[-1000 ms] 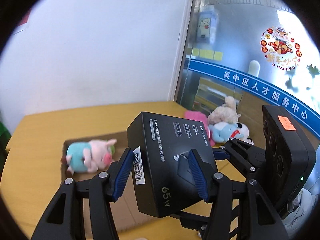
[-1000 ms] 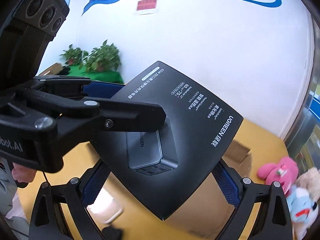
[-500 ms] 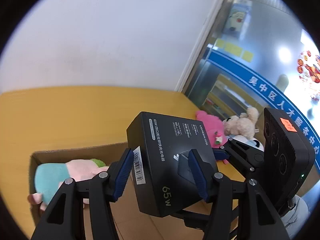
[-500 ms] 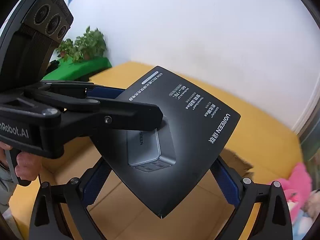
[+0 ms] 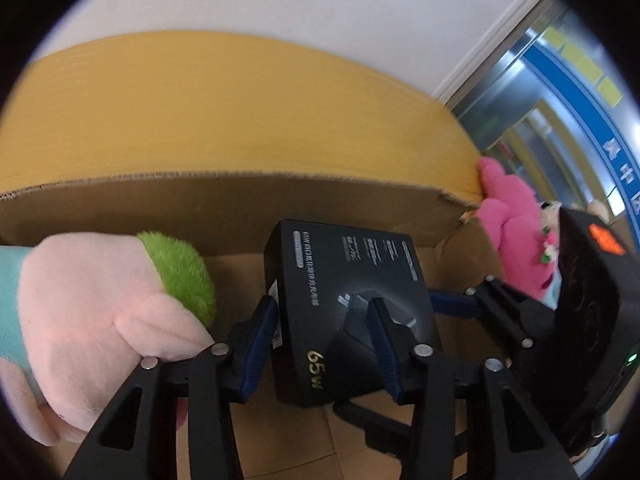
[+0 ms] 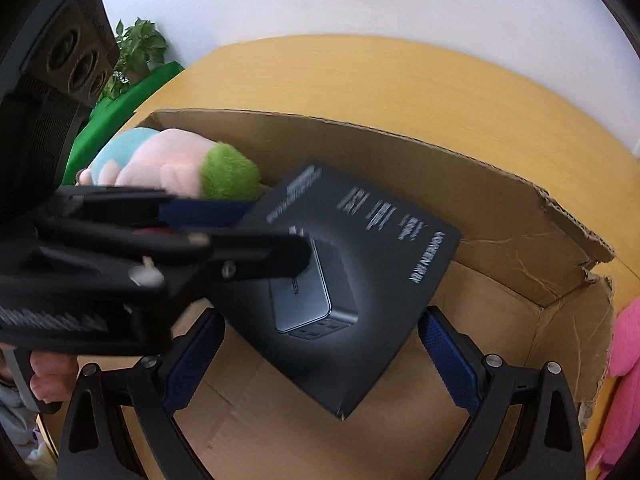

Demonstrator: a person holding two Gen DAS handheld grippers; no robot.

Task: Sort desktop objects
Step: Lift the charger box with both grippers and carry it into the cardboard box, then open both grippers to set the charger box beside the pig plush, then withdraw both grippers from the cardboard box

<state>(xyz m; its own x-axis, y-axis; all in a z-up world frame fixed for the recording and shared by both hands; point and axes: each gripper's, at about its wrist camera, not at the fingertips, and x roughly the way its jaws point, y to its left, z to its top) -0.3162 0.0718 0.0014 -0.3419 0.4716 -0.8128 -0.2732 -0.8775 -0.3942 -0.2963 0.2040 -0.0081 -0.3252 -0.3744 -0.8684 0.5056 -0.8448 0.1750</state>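
A black charger box (image 5: 344,300) marked 65W is clamped in my left gripper (image 5: 320,344), one finger on its barcoded side and one on its printed face. It hangs low inside the open cardboard box (image 5: 240,200), just above the floor. In the right wrist view the charger box (image 6: 360,280) lies between the fingers of my right gripper (image 6: 316,356), whose blue pads (image 6: 448,360) stand wide apart and clear of it. The left gripper's arm crosses that view from the left. A pink, teal and green plush toy (image 5: 100,312) lies in the cardboard box next to the left gripper.
The cardboard box (image 6: 500,216) sits on a yellow table (image 5: 220,112) against a white wall. A pink plush toy (image 5: 516,236) lies outside the box's right end. Green plants (image 6: 136,52) stand beyond the table's far left. The box's right wall (image 6: 572,336) is torn.
Both grippers have moved down and forward with the charger box, from above the table into the cardboard box. The plush toy is now close beside the left gripper.
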